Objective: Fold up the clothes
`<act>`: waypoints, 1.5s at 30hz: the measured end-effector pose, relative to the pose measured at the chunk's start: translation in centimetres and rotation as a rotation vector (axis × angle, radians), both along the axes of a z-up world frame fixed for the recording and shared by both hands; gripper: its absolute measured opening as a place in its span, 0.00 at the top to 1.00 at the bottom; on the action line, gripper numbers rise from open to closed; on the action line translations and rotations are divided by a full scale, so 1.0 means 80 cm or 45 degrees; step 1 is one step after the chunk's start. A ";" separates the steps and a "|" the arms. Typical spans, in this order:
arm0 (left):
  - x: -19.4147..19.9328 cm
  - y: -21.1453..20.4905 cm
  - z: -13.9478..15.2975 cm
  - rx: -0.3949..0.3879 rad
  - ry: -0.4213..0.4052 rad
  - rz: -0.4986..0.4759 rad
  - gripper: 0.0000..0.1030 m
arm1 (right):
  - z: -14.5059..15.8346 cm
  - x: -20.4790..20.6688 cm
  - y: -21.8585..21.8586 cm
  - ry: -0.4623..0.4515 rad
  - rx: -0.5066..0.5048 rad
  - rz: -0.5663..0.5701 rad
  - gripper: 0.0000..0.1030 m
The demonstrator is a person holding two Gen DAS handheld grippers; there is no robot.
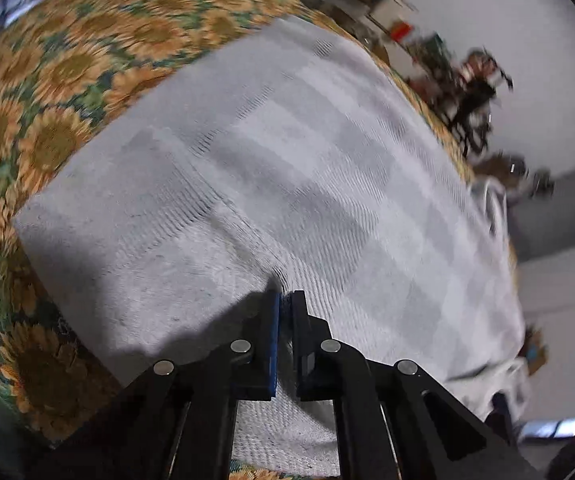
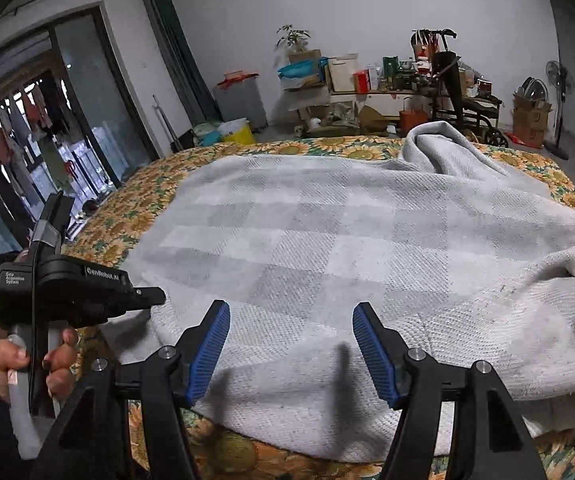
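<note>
A large pale grey blanket [image 2: 327, 240], woven in a faint checkered pattern, is spread across a bed covered by a sunflower-print bedspread [image 2: 135, 216]. Most of the bed's top is taken up by the blanket, and the sunflower print is left showing around its edges. At the far right corner the fabric is bunched into a raised heap [image 2: 439, 144]; along the right side it is rumpled and rolled over itself.

In the left wrist view, which is blurred, the left tongs [image 1: 286, 300] are seen closed to a narrow slit, with a ridge of the blanket [image 1: 287, 160] pinched between the fingers near its near edge. A crease runs away from the pinch across the cloth.

In the right wrist view, the right tongs [image 2: 291, 316] are held wide apart above the near edge of the blanket, nothing between the blue pads [image 2: 207, 356]. At the lower left of that view, the left gripper's body [image 2: 63, 284] is gripped by a person's hand [image 2: 35, 364] at the blanket's left corner.

Behind the bed, cluttered shelves [image 2: 367, 80], a wheelchair [image 2: 467, 100] and a standing fan [image 2: 559, 92] are set against a white wall.
</note>
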State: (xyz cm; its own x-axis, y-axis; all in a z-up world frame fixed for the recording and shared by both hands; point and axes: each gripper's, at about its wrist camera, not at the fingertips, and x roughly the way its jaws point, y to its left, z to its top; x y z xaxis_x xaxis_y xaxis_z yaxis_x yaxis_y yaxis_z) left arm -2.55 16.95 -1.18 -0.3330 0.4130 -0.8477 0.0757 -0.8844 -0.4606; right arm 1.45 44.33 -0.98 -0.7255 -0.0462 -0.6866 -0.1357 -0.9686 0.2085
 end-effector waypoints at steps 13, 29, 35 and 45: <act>-0.047 0.004 0.004 -0.009 0.081 0.125 0.95 | -0.040 -0.014 0.023 -0.121 -0.002 -0.102 0.34; -0.019 -0.126 0.018 0.273 0.123 0.416 0.26 | -0.042 -0.048 -0.061 -0.105 0.064 0.102 0.47; -0.012 -0.157 -0.001 0.309 0.039 0.437 0.27 | -0.028 -0.102 -0.140 -0.064 0.056 0.377 0.48; -0.020 -0.214 -0.023 0.263 -0.135 0.554 0.27 | -0.051 -0.240 -0.250 -0.240 0.137 0.889 0.55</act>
State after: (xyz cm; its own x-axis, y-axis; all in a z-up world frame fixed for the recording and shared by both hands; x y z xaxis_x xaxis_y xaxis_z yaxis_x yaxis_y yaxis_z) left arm -4.15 -0.19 -3.05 -0.4282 0.4177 -0.8013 0.4741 -0.6511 -0.5927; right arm -17.76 24.32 -5.05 -0.4204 -0.3798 -0.8240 0.4970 -0.8562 0.1410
